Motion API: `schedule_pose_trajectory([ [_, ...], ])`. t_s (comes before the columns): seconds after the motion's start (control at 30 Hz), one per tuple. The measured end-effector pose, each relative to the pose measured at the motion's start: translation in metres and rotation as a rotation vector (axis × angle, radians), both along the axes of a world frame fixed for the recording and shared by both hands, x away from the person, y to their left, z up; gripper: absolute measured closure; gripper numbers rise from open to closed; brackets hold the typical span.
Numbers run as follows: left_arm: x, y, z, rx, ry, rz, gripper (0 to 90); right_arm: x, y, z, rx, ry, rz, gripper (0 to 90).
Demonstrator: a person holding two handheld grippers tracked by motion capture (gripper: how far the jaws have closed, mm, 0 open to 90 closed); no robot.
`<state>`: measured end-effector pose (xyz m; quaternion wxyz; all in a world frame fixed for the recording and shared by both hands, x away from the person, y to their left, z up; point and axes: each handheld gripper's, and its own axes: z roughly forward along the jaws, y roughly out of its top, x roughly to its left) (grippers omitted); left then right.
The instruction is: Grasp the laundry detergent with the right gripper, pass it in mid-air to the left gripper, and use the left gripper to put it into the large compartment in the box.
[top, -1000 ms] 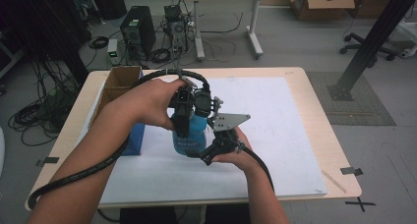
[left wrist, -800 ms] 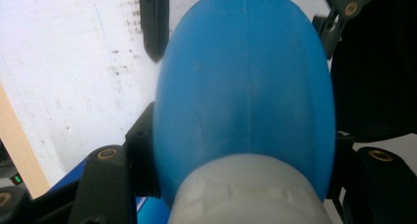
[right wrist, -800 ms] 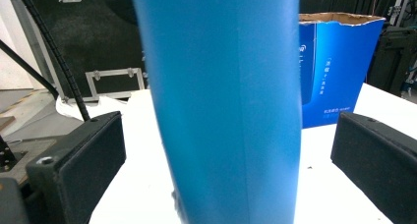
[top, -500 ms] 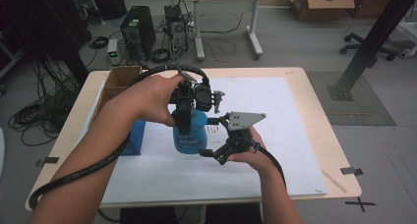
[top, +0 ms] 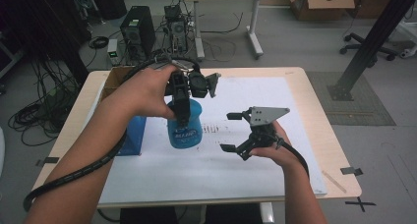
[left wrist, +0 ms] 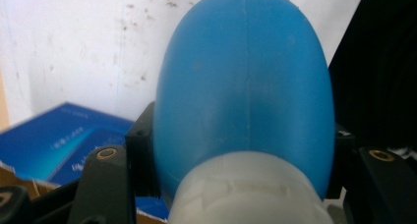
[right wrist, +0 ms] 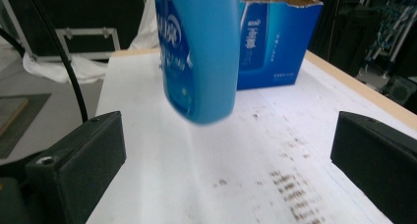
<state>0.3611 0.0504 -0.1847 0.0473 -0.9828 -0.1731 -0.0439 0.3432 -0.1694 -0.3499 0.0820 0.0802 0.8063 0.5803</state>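
A blue plastic bottle [top: 184,128] with a printed label hangs slightly tilted, just above the white paper. My left gripper [top: 181,106] comes down from above and is shut on the bottle's white neck. In the left gripper view the black jaws clamp both sides of the bottle [left wrist: 243,86] just below its shoulder. My right gripper [top: 228,132] is held to the right of the bottle, open and holding nothing. In the right gripper view the bottle [right wrist: 199,52] is ahead of the wide-apart pads [right wrist: 78,160], well clear of them.
An open blue carton [top: 133,135] with a brown cardboard inside stands at the table's left, behind the bottle in the right gripper view [right wrist: 275,42]. A white paper sheet [top: 246,184] with dark smudges covers most of the wooden table [top: 339,150]. Computers and cables lie on the floor beyond.
My right gripper has drawn away from the bottle's lower side to the right, with its jaws now spread. The left gripper keeps the bottle and has lifted it slightly.
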Motion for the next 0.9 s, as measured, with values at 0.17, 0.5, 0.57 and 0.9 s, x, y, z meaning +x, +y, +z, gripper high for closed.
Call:
schedule_pose_trajectory([
  [0.17,0.004,0.008,0.011,-0.008,-0.013,0.104,38.3,0.002,-0.01,0.009,-0.07,-0.001,-0.007,0.2],
  [0.5,0.015,0.031,0.033,0.006,-0.034,0.346,38.3,0.006,-0.028,0.023,-0.167,0.001,-0.037,0.3],
  [0.57,0.018,0.038,0.038,0.005,-0.032,0.399,38.3,0.007,-0.031,0.023,-0.174,0.008,-0.039,0.5],
  [0.9,0.028,0.076,0.064,-0.055,-0.003,0.605,38.3,0.012,-0.04,0.024,-0.224,0.026,-0.053,0.7],
])
